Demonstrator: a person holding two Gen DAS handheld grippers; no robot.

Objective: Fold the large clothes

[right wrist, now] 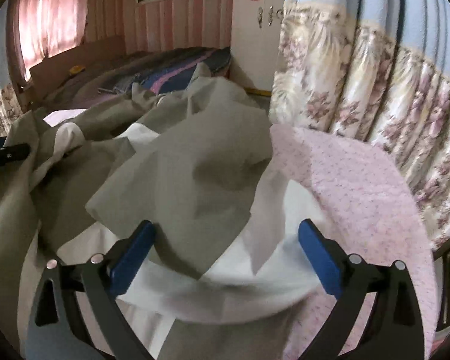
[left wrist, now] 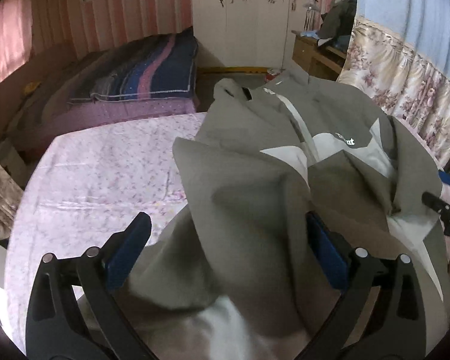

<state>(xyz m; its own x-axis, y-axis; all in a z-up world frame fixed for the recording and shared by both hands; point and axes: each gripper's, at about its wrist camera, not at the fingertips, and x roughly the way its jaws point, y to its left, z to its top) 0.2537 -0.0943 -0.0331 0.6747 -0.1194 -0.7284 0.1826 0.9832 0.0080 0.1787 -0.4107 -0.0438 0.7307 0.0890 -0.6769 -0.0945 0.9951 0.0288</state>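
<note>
A large grey and white jacket lies rumpled on the pink flowered bed sheet, its collar at the far end and white lettering on the chest. My left gripper is open wide over the jacket's near grey folds; cloth lies between the blue pads without being pinched. In the right wrist view the jacket bunches up in grey and white folds. My right gripper is open above its white hem, pads apart. Each gripper shows at the edge of the other's view: the right gripper, the left gripper.
A folded striped blue and pink quilt sits at the bed's far left. Flowered curtains hang close along the right side. A white wardrobe and a wooden desk with clutter stand beyond the bed. Bare sheet lies right of the jacket.
</note>
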